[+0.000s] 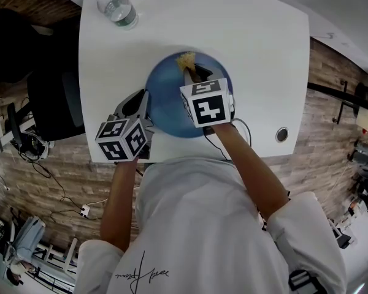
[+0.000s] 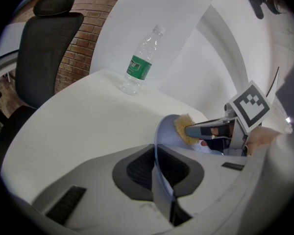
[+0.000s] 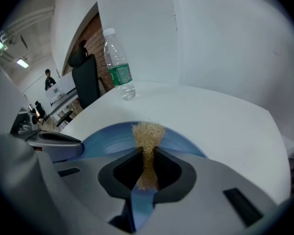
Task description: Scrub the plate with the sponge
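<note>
table [image 1: 251, 54]: white, carries everything but the chair
office chair [image 1: 55, 103]: black, off the table's left edge
plate [image 1: 165, 97]: blue, round, on the table's near middle
left claw [image 2: 157, 168]: clenched on the plate's near-left rim, edge pinched between the jaws
right claw [image 3: 146, 168]: clenched on the sponge, over the plate
water bottle [image 1: 118, 8]: clear, green label, upright at the far left corner, well apart from the plate
sponge [image 3: 148, 133]: tan, fibrous, sticks out past the jaws, tip on the plate's face near its far rim
</note>
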`<state>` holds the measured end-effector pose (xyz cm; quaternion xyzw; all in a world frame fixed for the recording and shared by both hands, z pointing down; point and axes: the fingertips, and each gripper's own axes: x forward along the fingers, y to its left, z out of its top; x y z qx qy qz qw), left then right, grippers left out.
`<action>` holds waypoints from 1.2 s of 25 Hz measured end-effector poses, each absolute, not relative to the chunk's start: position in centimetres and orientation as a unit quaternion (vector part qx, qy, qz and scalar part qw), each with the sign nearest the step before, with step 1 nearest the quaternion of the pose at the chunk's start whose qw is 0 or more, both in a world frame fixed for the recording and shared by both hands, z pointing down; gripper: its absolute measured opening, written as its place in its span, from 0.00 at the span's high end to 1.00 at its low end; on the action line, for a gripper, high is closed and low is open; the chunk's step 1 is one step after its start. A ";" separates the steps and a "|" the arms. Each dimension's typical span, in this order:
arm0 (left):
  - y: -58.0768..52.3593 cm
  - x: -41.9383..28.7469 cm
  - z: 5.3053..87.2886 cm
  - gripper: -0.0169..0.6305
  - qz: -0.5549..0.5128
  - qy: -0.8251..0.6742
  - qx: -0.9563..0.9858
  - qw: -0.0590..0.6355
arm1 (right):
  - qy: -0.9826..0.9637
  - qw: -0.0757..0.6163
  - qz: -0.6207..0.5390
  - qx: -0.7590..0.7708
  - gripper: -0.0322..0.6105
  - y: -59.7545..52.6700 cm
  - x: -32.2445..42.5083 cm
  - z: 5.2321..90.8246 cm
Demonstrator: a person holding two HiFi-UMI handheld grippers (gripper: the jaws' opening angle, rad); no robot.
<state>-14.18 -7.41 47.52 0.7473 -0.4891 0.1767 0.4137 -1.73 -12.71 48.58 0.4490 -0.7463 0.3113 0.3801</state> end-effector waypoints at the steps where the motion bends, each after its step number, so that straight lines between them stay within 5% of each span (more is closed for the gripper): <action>1: -7.4 -14.2 47.5 0.94 0.176 -0.489 0.747 0.414 | -0.748 0.380 0.312 0.446 0.88 -12.7 -2.0 48.6; 30: -7.5 -14.2 47.6 0.94 0.168 -0.501 0.737 0.421 | -0.802 0.387 0.271 0.366 0.88 -11.0 -8.1 48.9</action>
